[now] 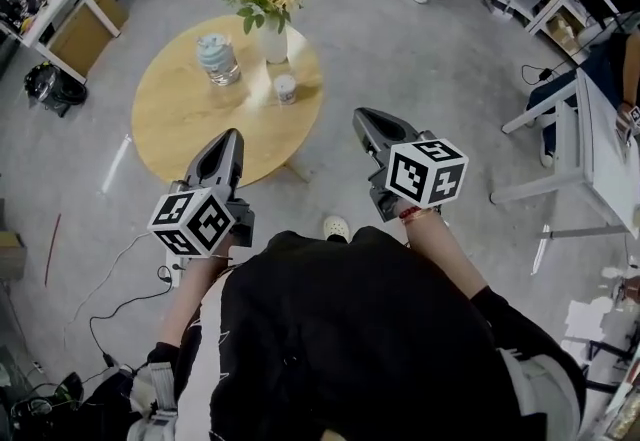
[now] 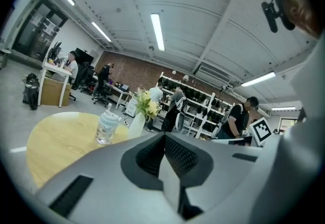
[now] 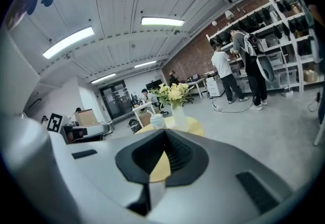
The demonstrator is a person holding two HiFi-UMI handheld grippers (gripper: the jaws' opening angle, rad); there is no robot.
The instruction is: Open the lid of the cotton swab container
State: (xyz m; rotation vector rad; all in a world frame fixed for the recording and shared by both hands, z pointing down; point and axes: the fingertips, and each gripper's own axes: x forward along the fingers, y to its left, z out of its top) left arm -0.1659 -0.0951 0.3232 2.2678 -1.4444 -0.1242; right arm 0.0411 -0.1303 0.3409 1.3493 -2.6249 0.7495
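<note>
Well ahead of both tools (image 1: 236, 135) (image 1: 361, 116) (closed) stands the cotton swab container (image 1: 217, 59).

No words, brands or numbers can be read anywhere. The only signs are black-and-white square code markers. They sit on the left cube (image 1: 195, 222) of the left gripper (image 1: 232, 137), at eight o'clock in the head view, and on the right cube (image 1: 427, 172) of the right gripper (image 1: 362, 117), at three o'clock.

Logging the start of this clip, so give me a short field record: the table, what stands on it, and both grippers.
table: round light wooden table
on it: clear jar with pale blue lid; white vase of yellow flowers; small white cylindrical container
left gripper: jaws together, empty, near the table's front edge
right gripper: jaws together, empty, beside the table's right edge
</note>
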